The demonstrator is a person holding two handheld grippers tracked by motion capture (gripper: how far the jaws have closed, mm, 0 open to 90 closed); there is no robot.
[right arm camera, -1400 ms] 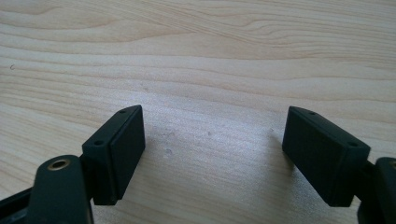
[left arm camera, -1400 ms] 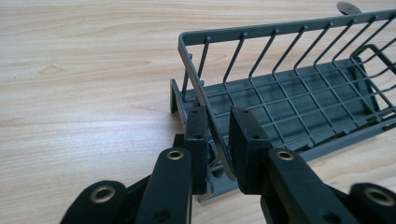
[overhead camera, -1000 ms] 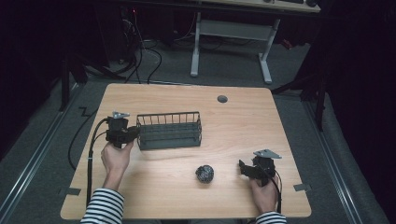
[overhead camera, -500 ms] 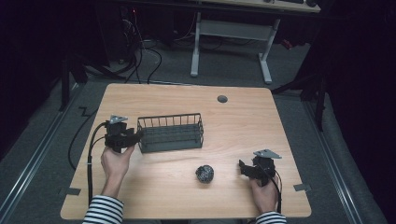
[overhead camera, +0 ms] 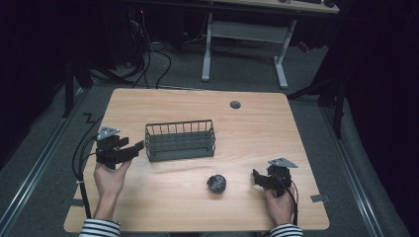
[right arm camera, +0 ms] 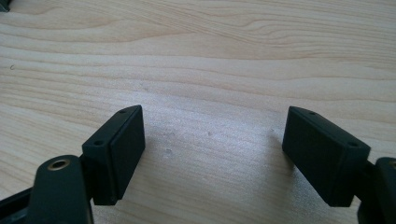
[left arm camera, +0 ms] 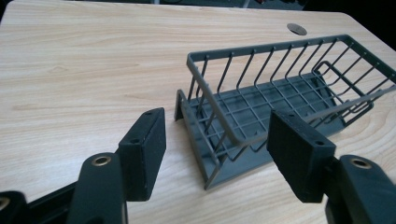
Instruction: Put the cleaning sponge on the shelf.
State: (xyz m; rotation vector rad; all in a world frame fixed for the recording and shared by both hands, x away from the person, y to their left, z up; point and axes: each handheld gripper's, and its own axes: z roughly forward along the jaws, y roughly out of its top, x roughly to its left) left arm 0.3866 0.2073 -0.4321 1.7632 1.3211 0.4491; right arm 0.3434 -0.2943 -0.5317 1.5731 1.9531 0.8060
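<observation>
The wire basket (overhead camera: pixel 180 140) bears no readable label; left gripper (overhead camera: pixel 134 148) just opened off it, right gripper (overhead camera: pixel 257 177) gapes empty.

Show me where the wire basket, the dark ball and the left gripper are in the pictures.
wire basket (overhead camera: pixel 180 140): high view, on its mesh floor.
dark ball (overhead camera: pixel 216 183): high view, on its top.
left gripper (overhead camera: pixel 136 148): high view, midway between its open fingertips, just off the basket's end.
</observation>
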